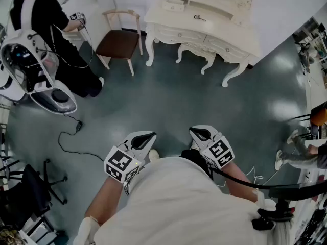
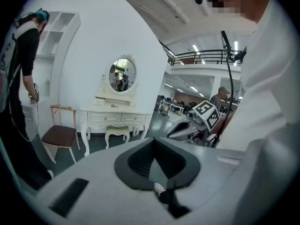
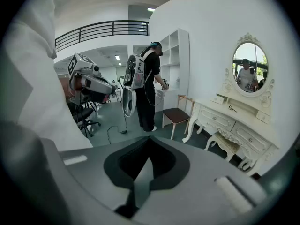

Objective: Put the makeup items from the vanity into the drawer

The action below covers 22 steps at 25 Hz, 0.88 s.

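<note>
Both left gripper (image 1: 146, 136), right gripper (image 1: 197, 132) fingers clenched, vanity (image 1: 220, 25) well apart, chair (image 1: 118, 41) beside it

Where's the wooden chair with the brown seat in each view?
Head view: chair upper left, just left of the white vanity.
Left gripper view: chair lower left, left of the vanity.
Right gripper view: chair right of centre, left of the vanity.
Shared landmark: the vanity.

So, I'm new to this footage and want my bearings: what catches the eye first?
The ornate white vanity with its oval mirror stands against the far wall, a brown-seated chair beside it. The left claw and right claw are shut, empty, well short of it.
</note>
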Motion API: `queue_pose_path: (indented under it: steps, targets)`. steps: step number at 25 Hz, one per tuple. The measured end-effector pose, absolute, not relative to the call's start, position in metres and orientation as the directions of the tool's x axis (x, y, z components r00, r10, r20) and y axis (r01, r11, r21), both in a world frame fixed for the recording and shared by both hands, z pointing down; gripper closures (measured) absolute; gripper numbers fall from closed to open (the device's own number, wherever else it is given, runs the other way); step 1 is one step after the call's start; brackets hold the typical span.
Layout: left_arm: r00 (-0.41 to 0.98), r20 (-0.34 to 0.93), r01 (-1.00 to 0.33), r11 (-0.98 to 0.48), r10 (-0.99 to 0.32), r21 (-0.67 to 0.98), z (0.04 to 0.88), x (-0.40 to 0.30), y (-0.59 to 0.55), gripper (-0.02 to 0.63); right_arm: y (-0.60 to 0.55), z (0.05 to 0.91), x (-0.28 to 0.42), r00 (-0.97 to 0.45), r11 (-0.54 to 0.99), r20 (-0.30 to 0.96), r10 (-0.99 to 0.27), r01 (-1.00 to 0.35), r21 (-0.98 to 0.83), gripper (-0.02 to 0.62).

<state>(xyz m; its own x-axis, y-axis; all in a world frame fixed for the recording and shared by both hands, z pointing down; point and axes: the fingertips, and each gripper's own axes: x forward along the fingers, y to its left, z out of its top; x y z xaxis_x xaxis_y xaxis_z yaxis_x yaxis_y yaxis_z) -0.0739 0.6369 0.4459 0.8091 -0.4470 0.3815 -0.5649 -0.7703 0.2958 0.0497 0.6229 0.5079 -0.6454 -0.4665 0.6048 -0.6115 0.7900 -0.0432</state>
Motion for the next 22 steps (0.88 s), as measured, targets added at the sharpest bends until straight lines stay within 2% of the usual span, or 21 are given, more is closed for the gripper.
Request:
queue_pose_path:
  steps: [7,13,22]
  targets:
    - [0.827,0.382,-0.534,-0.788,-0.412,0.307,0.452,-0.093,0.617,0.607,0.611,0.506,0.033,-0.618,0.763,0.616,-0.488,-0.645,-0.042,0.595]
    - [0.846,0.371,-0.502,-0.808,-0.383,0.31,0.451,-0.056,0.585,0.607,0.585,0.514,0.065,-0.601,0.732,0.614,-0.511,-0.679,-0.056,0.595]
    - [0.827,0.406,-0.514,-0.815,-0.389,0.268,0.427,0.006,0.465,0.607,0.456,0.502,0.114,-0.645,0.748,0.565,-0.515,-0.66,-0.071,0.589]
